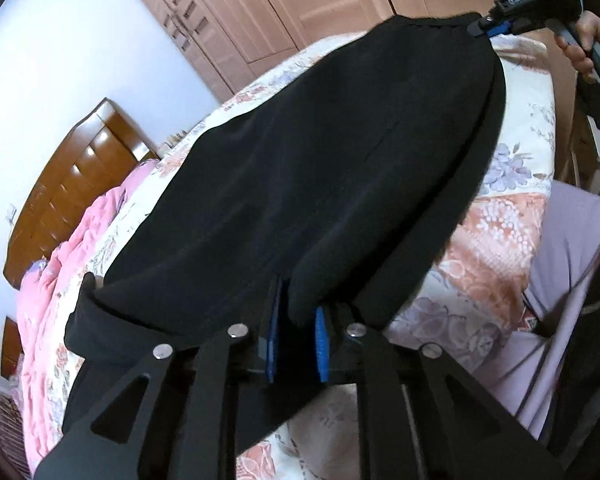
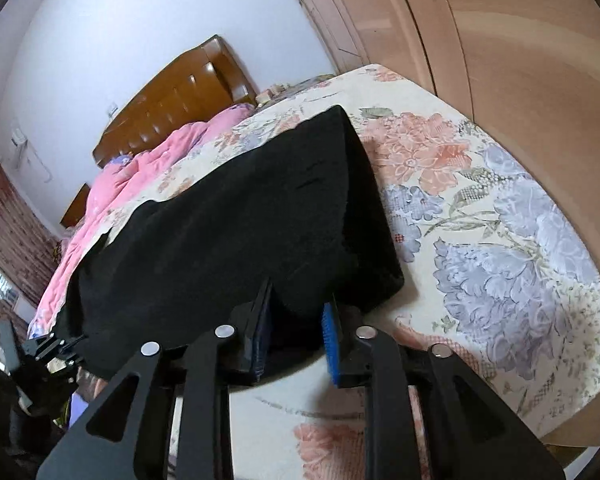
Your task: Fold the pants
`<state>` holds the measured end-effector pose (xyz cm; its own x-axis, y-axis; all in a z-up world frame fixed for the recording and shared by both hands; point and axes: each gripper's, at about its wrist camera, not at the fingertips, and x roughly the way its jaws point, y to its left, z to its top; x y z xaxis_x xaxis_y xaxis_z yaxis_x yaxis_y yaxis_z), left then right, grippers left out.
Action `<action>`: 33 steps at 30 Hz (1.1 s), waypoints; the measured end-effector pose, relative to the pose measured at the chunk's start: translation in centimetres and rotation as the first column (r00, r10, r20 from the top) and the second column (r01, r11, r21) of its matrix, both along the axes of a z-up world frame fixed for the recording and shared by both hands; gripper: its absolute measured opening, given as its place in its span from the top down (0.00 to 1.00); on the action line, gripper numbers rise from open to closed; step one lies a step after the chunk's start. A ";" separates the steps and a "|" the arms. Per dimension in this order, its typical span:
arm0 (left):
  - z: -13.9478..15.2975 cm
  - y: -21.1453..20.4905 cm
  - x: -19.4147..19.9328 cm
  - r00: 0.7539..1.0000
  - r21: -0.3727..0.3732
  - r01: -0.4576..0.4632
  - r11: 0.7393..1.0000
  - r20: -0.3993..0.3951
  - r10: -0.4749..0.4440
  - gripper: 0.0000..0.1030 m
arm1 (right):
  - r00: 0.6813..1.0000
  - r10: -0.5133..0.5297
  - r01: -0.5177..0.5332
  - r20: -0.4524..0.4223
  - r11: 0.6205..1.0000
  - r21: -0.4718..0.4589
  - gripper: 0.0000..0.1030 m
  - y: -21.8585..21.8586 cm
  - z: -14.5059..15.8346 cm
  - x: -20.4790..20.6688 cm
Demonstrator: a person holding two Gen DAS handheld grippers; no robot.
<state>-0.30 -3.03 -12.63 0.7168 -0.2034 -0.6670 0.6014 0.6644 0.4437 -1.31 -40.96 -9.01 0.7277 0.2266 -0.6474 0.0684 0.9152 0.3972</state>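
Black pants stretched between left gripper, right gripper, both clamped.

Black pants lie on a cream bedspread with peach and lilac flowers, beside a pink quilt.

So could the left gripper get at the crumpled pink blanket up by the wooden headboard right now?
Probably not: the left gripper is shut on an edge of the black pants, which hang between it and the pink blanket. It would need to let go first.
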 end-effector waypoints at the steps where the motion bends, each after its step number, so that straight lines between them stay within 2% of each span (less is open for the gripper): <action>1: 0.2 0.4 0.1 1.000 -0.017 -0.008 1.000 -0.006 0.008 0.75 | 0.999 -0.042 0.043 0.008 0.996 -0.081 0.52 0.4 1.2 -0.8; 2: 0.5 0.9 0.2 1.000 -0.042 -0.017 0.999 -0.011 0.017 0.63 | 0.997 -0.062 0.068 0.043 0.986 -0.154 0.39 0.9 2.3 -1.6; 3: 1.0 1.5 0.2 1.000 -0.082 -0.020 0.996 -0.023 0.018 0.53 | 0.995 -0.073 0.088 0.075 0.973 -0.214 0.31 1.6 3.3 -2.2; 4: 1.8 2.5 0.0 0.999 -0.154 -0.014 0.988 -0.048 0.006 0.33 | 0.989 -0.074 0.111 0.128 0.945 -0.307 0.30 2.9 4.8 -3.0; 5: 2.5 3.3 -0.2 0.998 -0.212 -0.006 0.977 -0.058 -0.006 0.28 | 0.987 -0.048 0.099 0.153 0.933 -0.347 0.30 4.1 5.6 -3.1; 6: 3.1 3.9 -0.1 0.998 -0.246 -0.002 0.969 -0.064 -0.015 0.27 | 0.987 -0.007 0.067 0.163 0.928 -0.367 0.30 5.4 6.2 -2.9; 9: 5.2 5.9 0.0 0.997 -0.374 -0.044 0.927 -0.077 0.017 0.21 | 0.971 0.194 -0.128 0.138 0.914 -0.386 0.27 11.6 6.2 -1.0; 11: 6.8 7.9 0.9 0.992 -0.481 -0.120 0.869 -0.099 0.082 0.05 | 0.949 0.302 -0.238 0.093 0.876 -0.420 0.27 15.6 4.9 0.7; 13: 8.1 10.1 2.4 0.970 -0.533 -0.245 0.810 -0.124 0.211 0.02 | 0.936 0.350 -0.293 0.045 0.841 -0.455 0.27 18.6 3.6 2.3; 15: 8.9 12.2 4.3 0.929 -0.536 -0.365 0.761 -0.162 0.332 0.02 | 0.919 0.394 -0.355 -0.005 0.824 -0.442 0.27 20.5 2.1 3.6; 17: 9.8 15.1 6.9 0.854 -0.539 -0.505 0.674 -0.200 0.480 0.02 | 0.915 0.393 -0.391 -0.090 0.810 -0.438 0.27 21.3 -0.2 4.5; 18: 10.1 16.9 8.7 0.791 -0.544 -0.592 0.595 -0.249 0.559 0.02 | 0.918 0.385 -0.387 -0.094 0.818 -0.425 0.25 21.1 -1.2 4.7; 20: 10.0 19.3 11.7 0.671 -0.519 -0.720 0.461 -0.353 0.652 0.02 | 0.922 0.385 -0.368 -0.042 0.837 -0.406 0.25 20.5 -1.5 4.3; 21: 9.8 20.2 13.5 0.622 -0.497 -0.764 0.411 -0.400 0.673 0.02 | 0.921 0.386 -0.369 -0.046 0.829 -0.421 0.25 20.7 -1.5 4.3; 22: 9.5 20.6 15.8 0.576 -0.460 -0.803 0.379 -0.437 0.691 0.02 | 0.921 0.386 -0.369 -0.050 0.825 -0.427 0.25 20.8 -1.5 4.1; 23: 9.3 20.4 17.4 0.567 -0.443 -0.813 0.379 -0.449 0.691 0.02 | 0.922 0.384 -0.371 -0.059 0.825 -0.426 0.25 20.7 -1.4 4.2; 25: 8.9 18.9 21.2 0.544 -0.364 -0.834 0.414 -0.424 0.724 0.02 | 0.920 0.386 -0.376 -0.064 0.827 -0.419 0.24 20.7 -1.5 4.4; 27: 7.8 17.7 24.8 0.498 -0.235 -0.867 0.439 -0.388 0.775 0.02 | 0.918 0.391 -0.379 -0.059 0.826 -0.418 0.24 20.7 -1.2 4.6; 28: 7.1 17.5 26.1 0.468 -0.167 -0.883 0.439 -0.381 0.797 0.02 | 0.917 0.394 -0.380 -0.054 0.826 -0.416 0.24 20.6 -1.1 4.5; 30: 4.9 17.8 28.7 0.396 -0.027 -0.908 0.418 -0.378 0.837 0.15 | 0.915 0.401 -0.385 -0.048 0.828 -0.408 0.24 20.6 -1.1 4.5; 31: 4.0 18.3 29.3 0.374 0.012 -0.912 0.411 -0.391 0.841 0.35 | 0.914 0.403 -0.386 -0.047 0.828 -0.406 0.24 20.6 -1.1 4.5; 32: 3.3 18.7 28.7 0.374 0.013 -0.910 0.415 -0.408 0.833 0.54 | 0.913 0.406 -0.389 -0.047 0.828 -0.404 0.24 20.5 -1.1 4.6; 33: 3.4 19.0 27.9 0.408 -0.042 -0.901 0.433 -0.424 0.809 0.62 | 0.912 0.408 -0.391 -0.045 0.827 -0.405 0.24 20.5 -1.0 4.5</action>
<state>27.61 15.99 -9.24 0.3759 0.2260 -0.8987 -0.2867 0.9506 0.1191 3.17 -20.47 -10.04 0.6577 0.2339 -0.7160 -0.3458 0.9382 -0.0112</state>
